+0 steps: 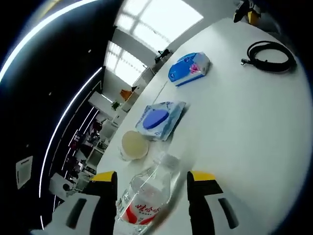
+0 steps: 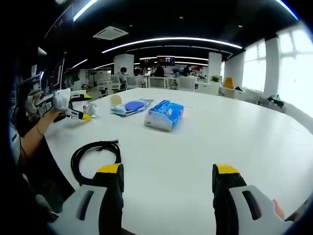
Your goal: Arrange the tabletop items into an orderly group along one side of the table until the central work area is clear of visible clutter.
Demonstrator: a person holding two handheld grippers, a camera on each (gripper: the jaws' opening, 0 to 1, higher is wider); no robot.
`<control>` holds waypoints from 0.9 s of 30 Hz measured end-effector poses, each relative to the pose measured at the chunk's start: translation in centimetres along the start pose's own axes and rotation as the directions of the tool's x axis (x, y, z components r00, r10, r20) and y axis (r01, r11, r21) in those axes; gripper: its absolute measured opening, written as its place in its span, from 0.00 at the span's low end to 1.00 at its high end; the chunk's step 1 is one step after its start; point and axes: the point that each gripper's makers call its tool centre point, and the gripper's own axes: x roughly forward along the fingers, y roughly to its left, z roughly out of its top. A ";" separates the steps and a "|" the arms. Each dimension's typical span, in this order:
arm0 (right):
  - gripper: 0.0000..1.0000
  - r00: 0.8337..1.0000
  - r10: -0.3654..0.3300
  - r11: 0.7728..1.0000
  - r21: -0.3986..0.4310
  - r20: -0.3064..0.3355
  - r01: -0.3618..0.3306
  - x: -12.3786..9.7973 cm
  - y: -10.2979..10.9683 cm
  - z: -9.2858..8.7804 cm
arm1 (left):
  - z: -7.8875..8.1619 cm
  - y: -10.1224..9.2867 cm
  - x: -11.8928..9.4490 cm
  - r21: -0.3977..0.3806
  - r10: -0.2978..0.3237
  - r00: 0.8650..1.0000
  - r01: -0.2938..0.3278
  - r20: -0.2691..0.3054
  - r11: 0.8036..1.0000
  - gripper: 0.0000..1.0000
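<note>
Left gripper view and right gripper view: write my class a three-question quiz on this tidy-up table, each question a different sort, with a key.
1. True or false: the left gripper has a clear water bottle between its jaws.
2. Multiple choice: on the white table, the black cable coil lies nearest to which gripper? A) the right gripper B) the left gripper
3. Fill in: between the round pale lid and the blue tissue pack lies the ____ pouch.

Key: 1 true; 2 A; 3 wipes.

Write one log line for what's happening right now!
left gripper: around bottle | right gripper: open, empty | cable, tissue pack: on table
</note>
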 end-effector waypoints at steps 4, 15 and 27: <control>0.70 1.000 -0.008 1.000 0.002 0.000 0.008 -0.1 -0.2 0.0 | 0.1 0.2 0.2 0.035 -0.003 1.000 0.003 -0.009 0.999 0.55; 0.69 1.000 -0.011 1.000 0.002 -0.001 0.011 0.0 -0.3 0.1 | 0.2 -0.4 0.8 0.094 -0.026 0.999 0.028 -0.021 0.995 0.54; 0.68 1.000 -0.009 1.000 -0.002 -0.014 0.009 0.2 -0.3 -0.1 | 0.6 -0.3 1.0 0.126 -0.033 0.999 0.034 -0.009 0.991 0.50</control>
